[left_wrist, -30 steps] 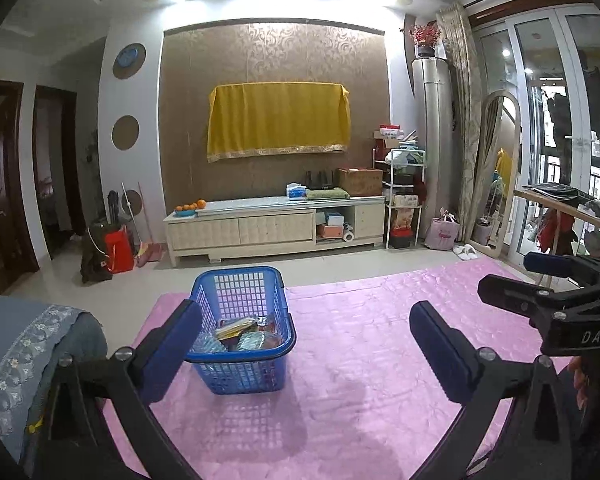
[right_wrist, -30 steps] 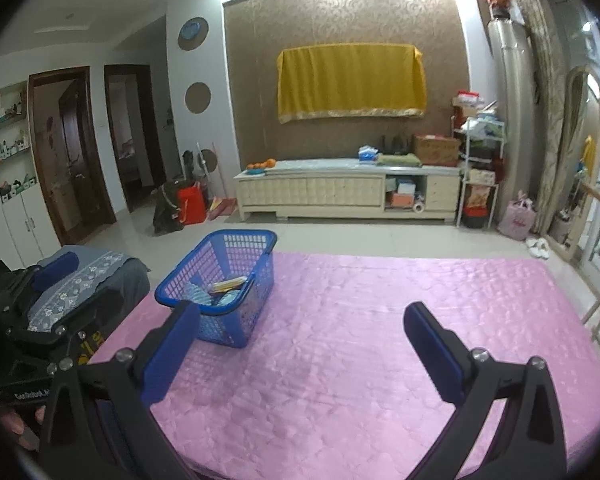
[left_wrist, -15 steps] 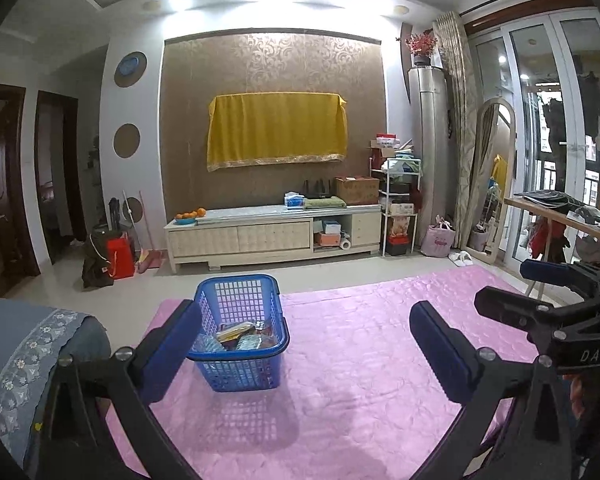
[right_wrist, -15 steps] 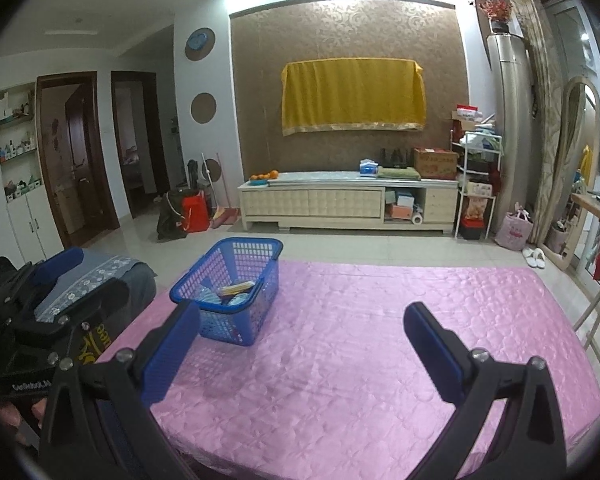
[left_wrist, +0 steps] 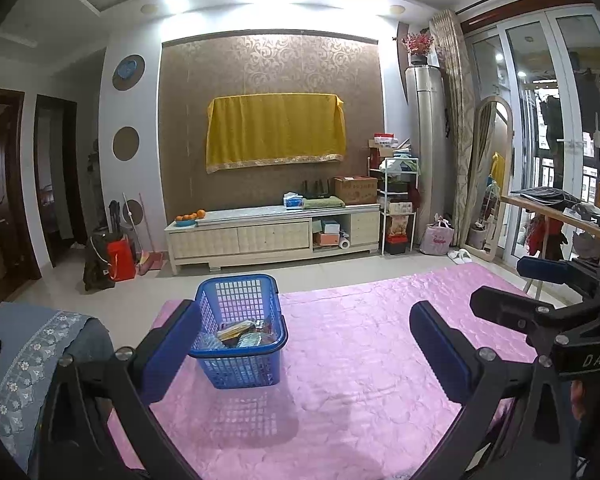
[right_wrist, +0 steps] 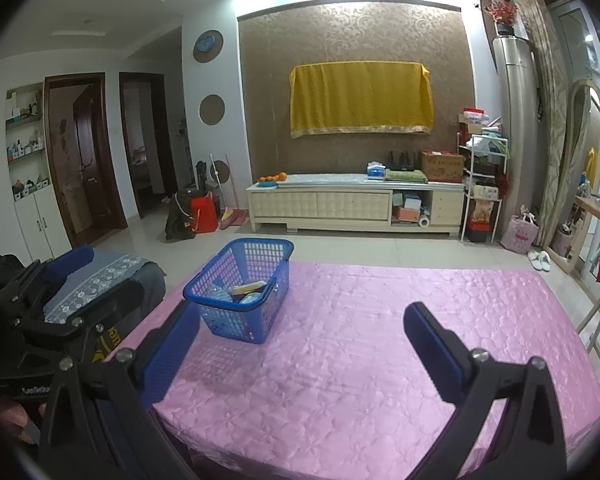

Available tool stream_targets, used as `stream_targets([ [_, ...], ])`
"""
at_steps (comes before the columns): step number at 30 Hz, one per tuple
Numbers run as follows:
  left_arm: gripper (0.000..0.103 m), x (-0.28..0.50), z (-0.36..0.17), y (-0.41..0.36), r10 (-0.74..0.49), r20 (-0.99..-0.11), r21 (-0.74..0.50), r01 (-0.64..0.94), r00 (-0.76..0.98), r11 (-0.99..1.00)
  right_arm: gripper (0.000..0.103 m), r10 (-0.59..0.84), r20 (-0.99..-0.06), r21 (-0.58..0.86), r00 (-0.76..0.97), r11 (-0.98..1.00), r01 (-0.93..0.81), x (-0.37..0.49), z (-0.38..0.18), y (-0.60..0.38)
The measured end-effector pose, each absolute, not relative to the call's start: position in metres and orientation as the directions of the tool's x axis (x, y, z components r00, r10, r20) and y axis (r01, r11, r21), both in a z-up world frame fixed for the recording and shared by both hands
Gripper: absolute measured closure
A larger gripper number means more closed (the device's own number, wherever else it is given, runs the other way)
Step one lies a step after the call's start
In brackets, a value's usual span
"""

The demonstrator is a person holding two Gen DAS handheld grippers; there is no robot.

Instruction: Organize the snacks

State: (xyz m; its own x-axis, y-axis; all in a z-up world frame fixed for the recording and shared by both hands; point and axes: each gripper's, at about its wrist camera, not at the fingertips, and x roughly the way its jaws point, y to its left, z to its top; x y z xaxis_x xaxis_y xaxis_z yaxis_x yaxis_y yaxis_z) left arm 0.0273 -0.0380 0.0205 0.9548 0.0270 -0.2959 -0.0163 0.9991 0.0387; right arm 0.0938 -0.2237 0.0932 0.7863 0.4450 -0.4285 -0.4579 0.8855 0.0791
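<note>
Basket: blue plastic basket (left_wrist: 240,330) stands upright on the pink quilted table (left_wrist: 360,380), toward its left side
Snacks: several snack packets (left_wrist: 242,330) lie heaped in the basket's bottom; none seen loose on the pink cover in either view
Left tongs: the left tongs (left_wrist: 296,344) are spread wide with nothing between them, held back from the basket and above the cover
Right tongs: the right tongs (right_wrist: 296,344) are likewise spread and empty, basket off to their left
Stage: judged ambiguous; packets all in the basket fits either a finished gathering or packets waiting to be taken out and sorted
Handling advice: for any reach into the basket, come down from above through the open top and clear of the rim; pinch one packet at its sealed edge, lightly, since foil crushes and slips
Risk: a light basket may slide or tip if its wall is nudged; the other tongs could steady the rim
</note>
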Motion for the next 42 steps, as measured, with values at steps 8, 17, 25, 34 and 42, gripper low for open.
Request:
stream_targets([
  [8,0.000,0.0255,0.0229,-0.0387,0.030,-0.297,0.045,-0.017,0.954,0.999,0.000,0.439,-0.435,0.076,0.786,0.888,-0.454,0.0879,0.0933,-0.2226],
  [17,0.000,0.0253,0.0250,-0.0384,0.013,-0.310,0.034,-0.003,0.951,0.999,0.000,0.432,-0.433,0.073,0.791,0.891,-0.447,0.0830,0.0957,-0.2218],
  [25,0.000,0.0228,0.0254,-0.0401,0.007,-0.312,0.042,0.006,0.950,0.999,0.000,0.426,-0.441,0.072,0.790,0.894,-0.442,0.0837,0.0977,-0.2231],
  [34,0.000,0.0228,0.0263,-0.0402,0.007,-0.315,0.046,0.008,0.949,0.999,0.000,0.428,-0.444,0.076,0.787,0.893,-0.443,0.0837,0.0980,-0.2241],
  [42,0.000,0.0217,0.0261,-0.0386,0.000,-0.324,0.036,0.012,0.946,0.999,0.000,0.427,-0.443,0.079,0.788,0.894,-0.440,0.0844,0.0958,-0.2246],
])
